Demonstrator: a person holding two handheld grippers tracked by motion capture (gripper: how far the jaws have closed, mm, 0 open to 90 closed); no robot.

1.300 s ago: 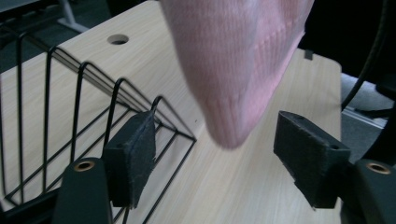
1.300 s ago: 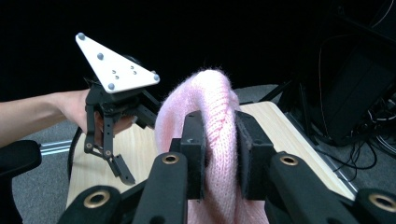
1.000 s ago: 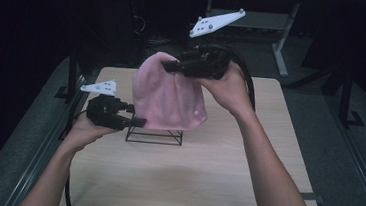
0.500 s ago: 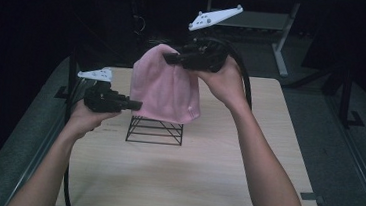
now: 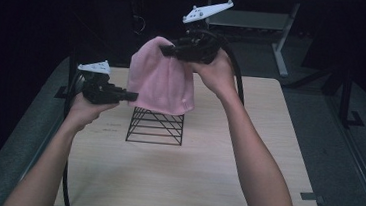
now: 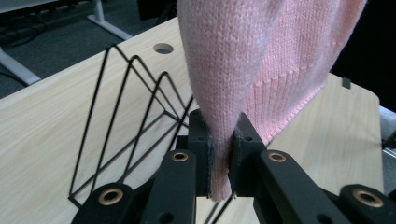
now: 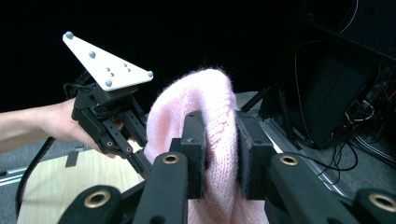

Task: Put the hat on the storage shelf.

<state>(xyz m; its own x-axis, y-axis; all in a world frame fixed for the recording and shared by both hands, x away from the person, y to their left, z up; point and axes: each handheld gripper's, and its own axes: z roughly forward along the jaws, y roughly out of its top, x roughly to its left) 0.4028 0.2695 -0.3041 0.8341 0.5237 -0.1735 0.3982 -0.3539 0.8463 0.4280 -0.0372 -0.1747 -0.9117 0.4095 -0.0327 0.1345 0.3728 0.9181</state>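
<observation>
Here the pink knit hat [image 5: 160, 83] hangs lengthwise, opening downward.

A pale wooden table [image 5: 204, 185] stands on grey floor [image 5: 347, 147] in a dark room.

The pink hat [image 6: 261, 56] is soft knitted wool-like cloth, matt and slightly fuzzy, with fine rows of stitches and a ribbed band along its hem. The rack [image 5: 156, 126] beneath it is thin black wire, smooth with a faint sheen, and the table [image 5: 204, 185] is pale wood-grain laminate, smooth and matt. The left gripper [image 6: 219, 154] and right gripper [image 7: 222, 154] are matt black plastic with brass-coloured metal bushings, their pads [image 6: 204, 154] faced with a dull rubbery layer.
</observation>
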